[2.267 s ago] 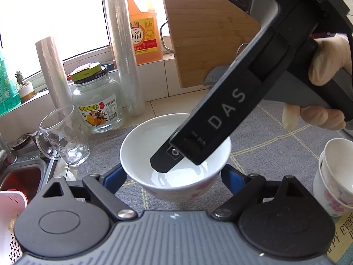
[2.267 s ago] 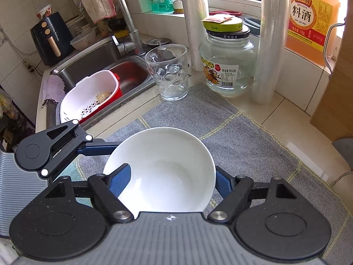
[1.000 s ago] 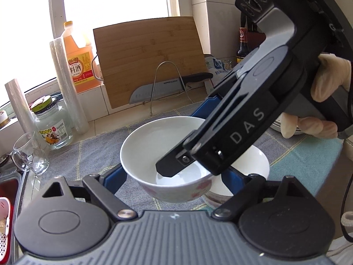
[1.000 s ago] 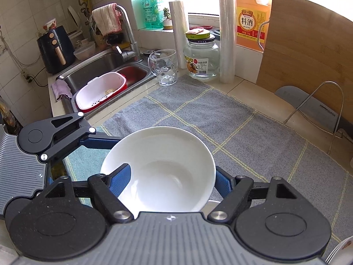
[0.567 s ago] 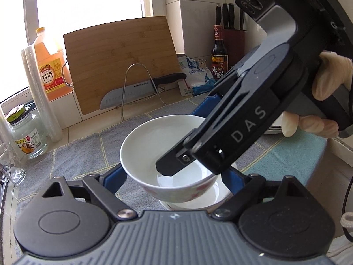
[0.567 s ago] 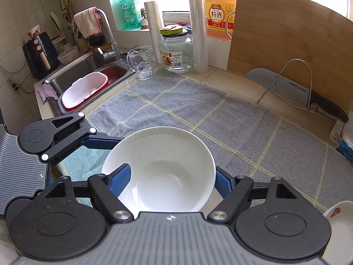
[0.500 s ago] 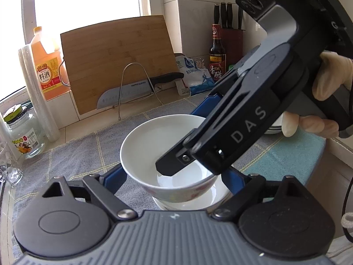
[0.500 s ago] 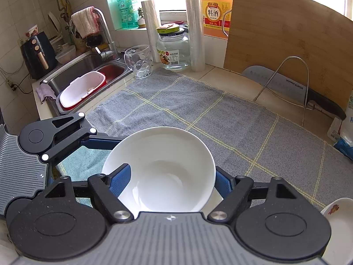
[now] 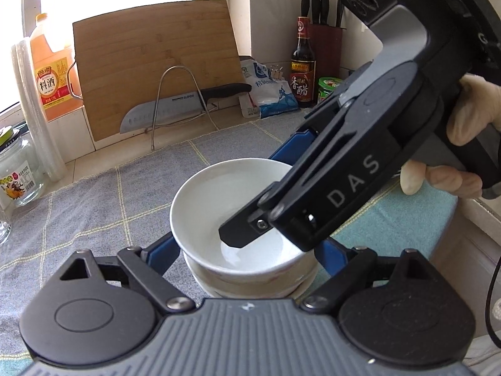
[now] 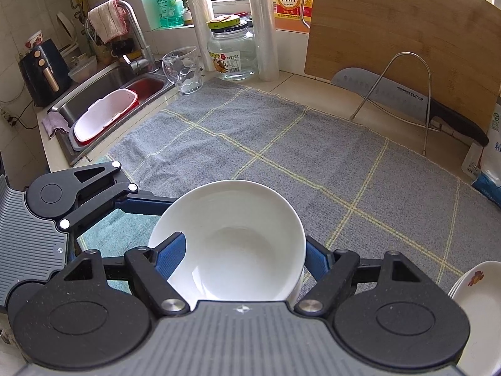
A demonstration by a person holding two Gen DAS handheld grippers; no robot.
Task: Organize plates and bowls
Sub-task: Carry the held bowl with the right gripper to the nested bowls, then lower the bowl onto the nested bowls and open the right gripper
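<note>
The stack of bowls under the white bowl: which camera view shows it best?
The left wrist view. There the stack of bowls shows its rims just beneath the white bowl, between the left gripper's fingers. In the right wrist view the white bowl covers it almost fully; only a thin edge shows.

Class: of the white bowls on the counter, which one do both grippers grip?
The top bowl of the stack, held by the left gripper and right gripper; the bowl beneath is ungripped.

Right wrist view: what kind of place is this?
A home kitchen counter, most likely. A sink with a faucet sits at the left, a knife rests on a wire rack against a wooden cutting board, and a cooking wine jug stands by the window.
</note>
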